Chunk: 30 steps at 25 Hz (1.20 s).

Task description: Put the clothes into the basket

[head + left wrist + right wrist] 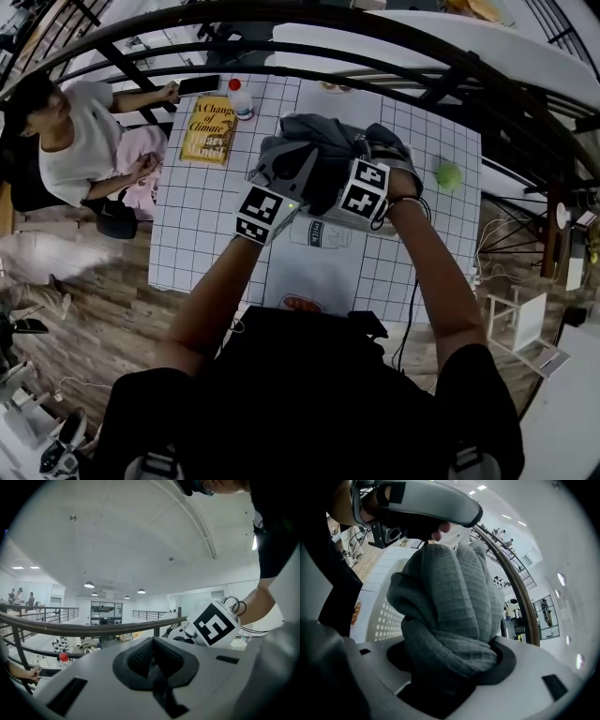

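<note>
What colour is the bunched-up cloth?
The cloth is grey, waffle-textured; right gripper view shows it best.

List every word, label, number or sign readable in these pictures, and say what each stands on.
"A Change of Climate": cover of the yellow book on the table.
Smaller line lower on that cover: too blurred to read.
Bottle label: too small to read.
Orange round print nearest the person: unreadable.
Marker cubes: black-and-white patterns, no words.
</note>
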### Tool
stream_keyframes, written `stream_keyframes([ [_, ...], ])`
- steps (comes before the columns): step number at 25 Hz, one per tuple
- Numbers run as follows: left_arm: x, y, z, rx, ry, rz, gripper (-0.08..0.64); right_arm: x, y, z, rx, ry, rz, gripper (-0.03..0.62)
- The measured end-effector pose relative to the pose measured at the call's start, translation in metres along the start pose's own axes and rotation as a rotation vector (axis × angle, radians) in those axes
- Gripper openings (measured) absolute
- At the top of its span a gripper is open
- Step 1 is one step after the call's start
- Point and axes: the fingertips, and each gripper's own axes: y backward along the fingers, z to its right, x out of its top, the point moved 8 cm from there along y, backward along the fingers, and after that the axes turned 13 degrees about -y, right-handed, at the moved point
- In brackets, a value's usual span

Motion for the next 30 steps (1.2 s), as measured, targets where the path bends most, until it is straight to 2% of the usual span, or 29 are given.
stream_keyframes([
  [14, -0.026, -0.036, -0.002, -0.040, 0.020, -0.041, 0.003, -0.027, -0.066, -0.021, 0.099, -0.093, -0.026, 0.319],
  [20, -0.036, -0.053, -0.001, -0.044, 0.028, -0.033, 0.003, -0.035, -0.091, -0.028, 0.132, -0.136, -0.017, 0.325],
  [30, -0.053, -0.075, 0.000, -0.064, 0.030, -0.050, 0.003, -0.042, -0.129, -0.036, 0.174, -0.119, -0.038, 0.333],
])
